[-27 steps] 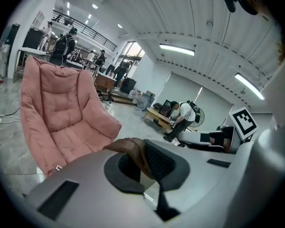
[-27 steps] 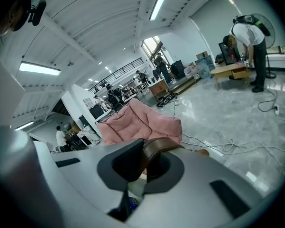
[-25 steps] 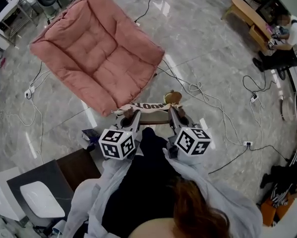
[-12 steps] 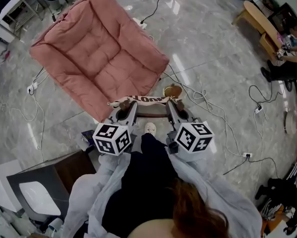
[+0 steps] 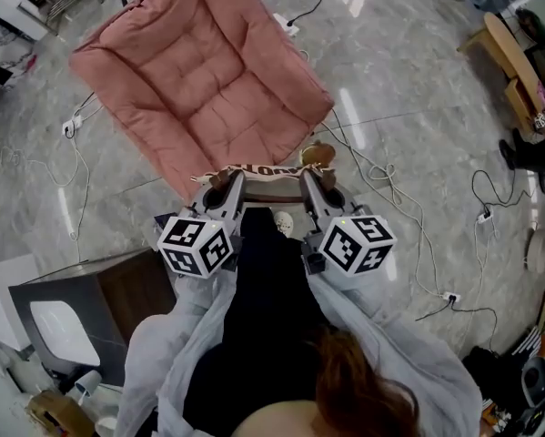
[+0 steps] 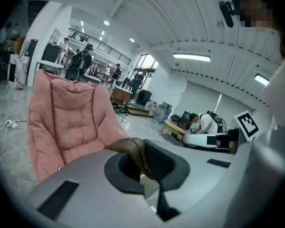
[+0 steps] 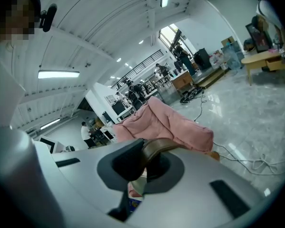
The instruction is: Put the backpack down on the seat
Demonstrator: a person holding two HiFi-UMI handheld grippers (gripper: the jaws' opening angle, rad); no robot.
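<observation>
Left fingers: the fingers (image 6: 158, 160) of the left gripper (image 5: 219, 189) are together, clamped on a brown strap (image 6: 135, 150) that bends up out of the jaws.
Right fingers: the right gripper (image 5: 314, 186) is likewise pinched shut on a brown strap at its own end.
Backpack: the backpack (image 5: 258, 172) hangs in the air between the two grippers. Only its top band with lettering shows; the body below is hidden by grippers and the person.
Seat: the pink cushioned seat (image 5: 199, 80) lies at 11 o'clock from the backpack, its near edge just beyond the band.
Floor: loose cables (image 5: 388, 173) trail at 3 o'clock, near the person's path.
Risk, snag: carried too low, the hidden body could catch the seat's near rim and swing back.
Risk, slip: thin straps in closed jaws may slide if the load swings.
Risk, tip: letting one side go first could roll it off the sloped cushion.
Long axis: the visible band runs 9 to 3 o'clock, gripper to gripper.
Heading: top up, body down; which way its front faces I cannot tell.
</observation>
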